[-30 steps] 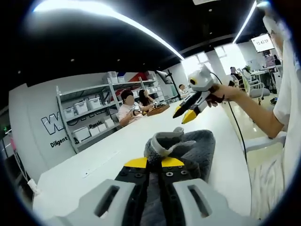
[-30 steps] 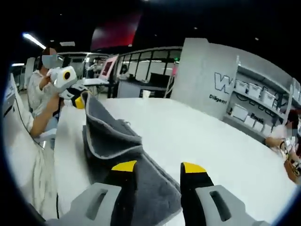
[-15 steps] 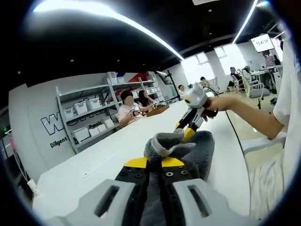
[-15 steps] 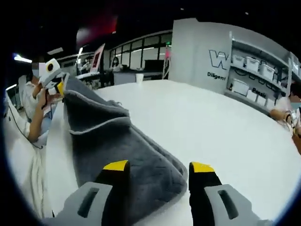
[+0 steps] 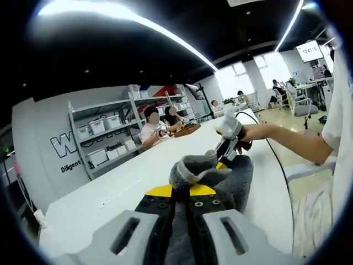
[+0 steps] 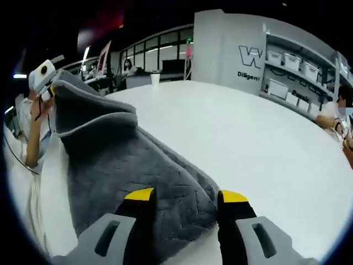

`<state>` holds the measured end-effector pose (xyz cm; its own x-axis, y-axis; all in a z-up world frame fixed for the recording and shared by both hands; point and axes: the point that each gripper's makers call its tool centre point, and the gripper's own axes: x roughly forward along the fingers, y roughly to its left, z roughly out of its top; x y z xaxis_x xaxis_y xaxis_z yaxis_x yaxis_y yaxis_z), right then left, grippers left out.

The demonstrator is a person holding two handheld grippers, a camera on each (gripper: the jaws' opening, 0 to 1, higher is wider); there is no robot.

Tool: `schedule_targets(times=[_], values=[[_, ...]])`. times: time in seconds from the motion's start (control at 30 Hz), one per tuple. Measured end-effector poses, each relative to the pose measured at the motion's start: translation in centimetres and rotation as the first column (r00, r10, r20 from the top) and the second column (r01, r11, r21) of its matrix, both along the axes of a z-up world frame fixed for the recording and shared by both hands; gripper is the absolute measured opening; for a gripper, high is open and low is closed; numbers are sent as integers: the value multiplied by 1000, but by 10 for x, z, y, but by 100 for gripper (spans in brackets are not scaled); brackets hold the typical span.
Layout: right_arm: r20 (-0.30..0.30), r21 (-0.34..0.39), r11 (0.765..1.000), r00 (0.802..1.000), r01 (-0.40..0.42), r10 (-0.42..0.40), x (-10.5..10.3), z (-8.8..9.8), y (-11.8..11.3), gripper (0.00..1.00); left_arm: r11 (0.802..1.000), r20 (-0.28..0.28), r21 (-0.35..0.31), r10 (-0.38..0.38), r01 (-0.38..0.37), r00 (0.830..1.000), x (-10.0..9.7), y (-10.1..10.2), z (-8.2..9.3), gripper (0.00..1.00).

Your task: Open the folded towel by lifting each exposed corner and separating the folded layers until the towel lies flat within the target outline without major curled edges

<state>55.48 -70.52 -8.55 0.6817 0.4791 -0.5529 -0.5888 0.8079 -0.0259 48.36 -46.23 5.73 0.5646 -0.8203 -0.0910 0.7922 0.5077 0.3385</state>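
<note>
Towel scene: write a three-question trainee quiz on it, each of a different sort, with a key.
1. True or false: the left claw is shut on a bunched fold of the grey towel.
2. The right claw is: A) shut on the towel, B) open, with the towel's end between its jaws, C) holding a cup.
3. Fill in: the towel lies on a ____ table.

Key: 1 true; 2 B; 3 white.
</note>
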Motion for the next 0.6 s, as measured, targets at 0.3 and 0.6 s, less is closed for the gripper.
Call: schedule_targets(times=[0.3, 0.6], values=[[-21, 34, 999, 999, 37, -36, 3, -2, 0, 42, 1000, -8, 0, 2, -2, 1000, 3, 2, 0, 6], [-43, 48, 999, 999, -21, 23, -4, -2, 12, 22, 1000, -12, -8, 21, -22, 1000, 10, 11, 3, 6]])
